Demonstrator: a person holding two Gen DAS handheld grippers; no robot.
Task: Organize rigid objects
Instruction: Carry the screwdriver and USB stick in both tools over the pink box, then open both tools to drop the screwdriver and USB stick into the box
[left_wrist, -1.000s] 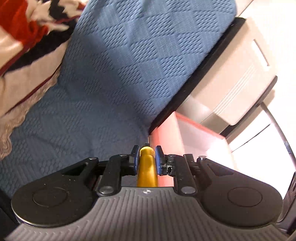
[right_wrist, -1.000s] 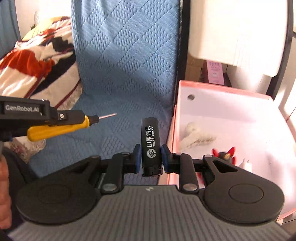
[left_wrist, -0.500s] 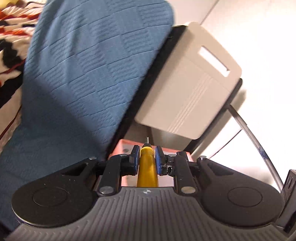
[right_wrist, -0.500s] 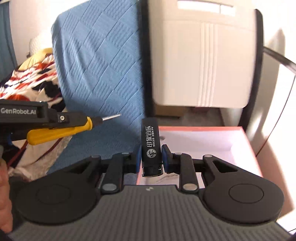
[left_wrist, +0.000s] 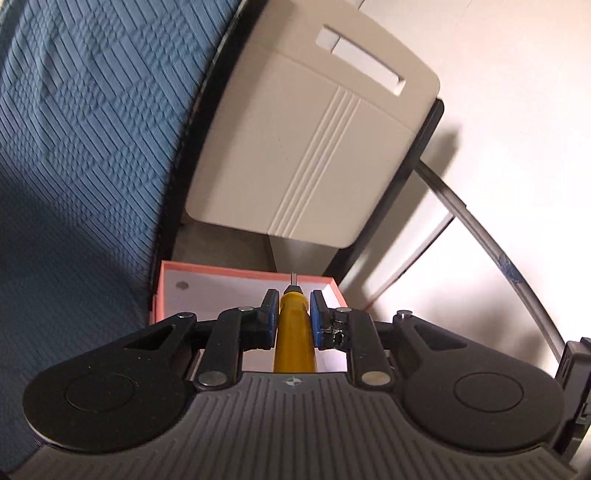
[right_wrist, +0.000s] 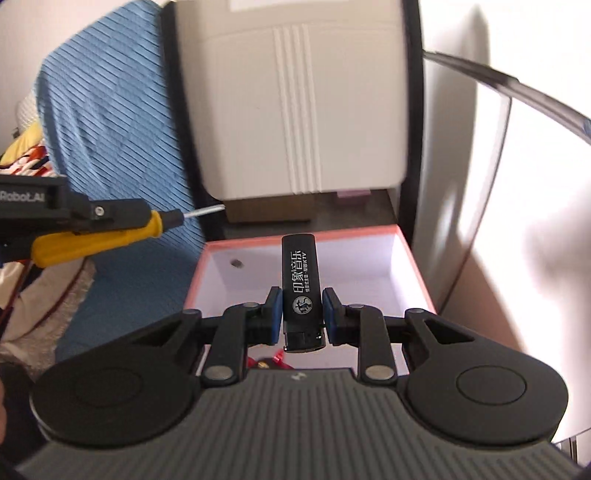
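Two grippers hover near a pink box (right_wrist: 207, 258) beside a blue cushion (left_wrist: 92, 147); left gripper (left_wrist: 293, 314) pinches a yellow screwdriver (left_wrist: 294, 339), tip forward; right gripper (right_wrist: 301, 314) clamps a black lighter (right_wrist: 300, 288) upright above the box's white floor; best to lower each well inside the walls before loosening, one at a time.
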